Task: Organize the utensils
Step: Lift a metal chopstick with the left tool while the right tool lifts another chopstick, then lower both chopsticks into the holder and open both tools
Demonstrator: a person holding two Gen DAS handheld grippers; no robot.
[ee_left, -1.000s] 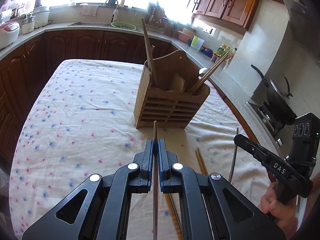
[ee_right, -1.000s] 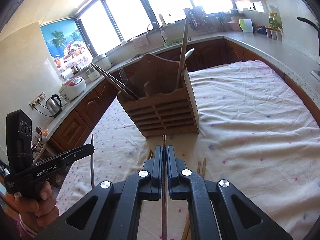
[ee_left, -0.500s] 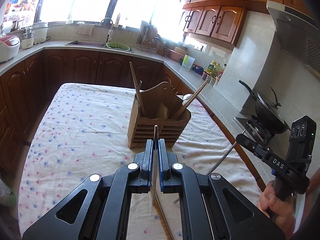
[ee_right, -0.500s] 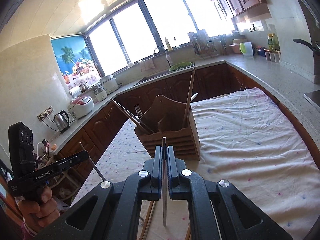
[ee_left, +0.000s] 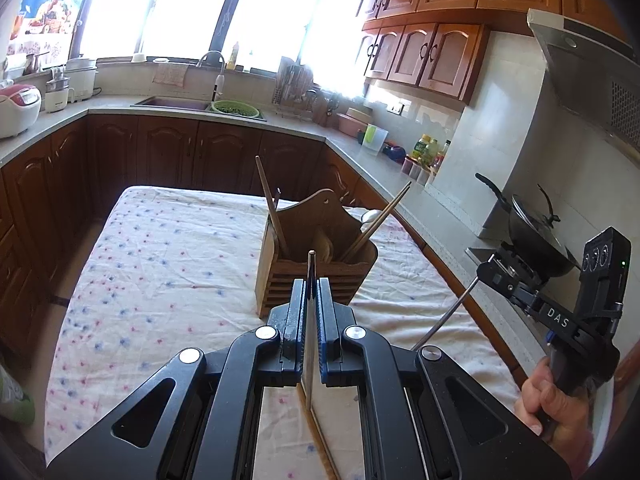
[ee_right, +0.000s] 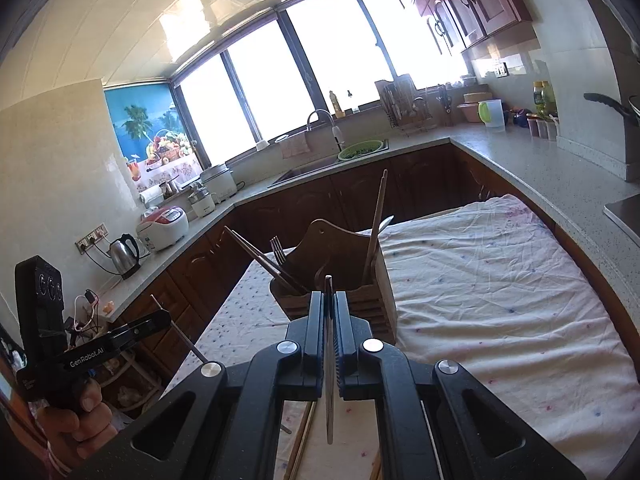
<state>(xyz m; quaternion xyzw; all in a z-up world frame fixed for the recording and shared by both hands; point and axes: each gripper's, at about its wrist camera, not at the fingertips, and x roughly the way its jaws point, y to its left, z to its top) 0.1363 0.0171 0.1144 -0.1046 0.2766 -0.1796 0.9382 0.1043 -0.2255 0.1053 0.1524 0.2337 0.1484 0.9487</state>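
Centre frame, both views: wooden utensil holder (ee_left: 316, 268) (ee_right: 340, 276) upright on flowered tablecloth (ee_left: 168, 264) (ee_right: 500, 292), slatted front, tall scalloped back board. Inside, in left wrist view: wooden stick (ee_left: 272, 210) leaning to upper left, pair of chopsticks (ee_left: 380, 222) leaning to upper right, pale spoon bowl (ee_left: 370, 215) just behind them. In right wrist view: fork (ee_right: 278, 249) tines up at holder's left, dark chopsticks (ee_right: 264, 260) angled to upper left, long wooden handle (ee_right: 376, 226) rising at holder's right. Exact compartments not discernible.

Left gripper (ee_left: 309, 296) clamped narrow on a thin metal utensil handle (ee_left: 310, 268), tip poking up in front of holder. Right gripper (ee_right: 329, 312) likewise pinched on a slim metal utensil (ee_right: 328, 360), blade-thin, running down centre of frame.

Lower frame, on cloth beneath grippers: loose wooden chopsticks (ee_left: 320, 436) (ee_right: 302, 440), lying flat, near holder's front.
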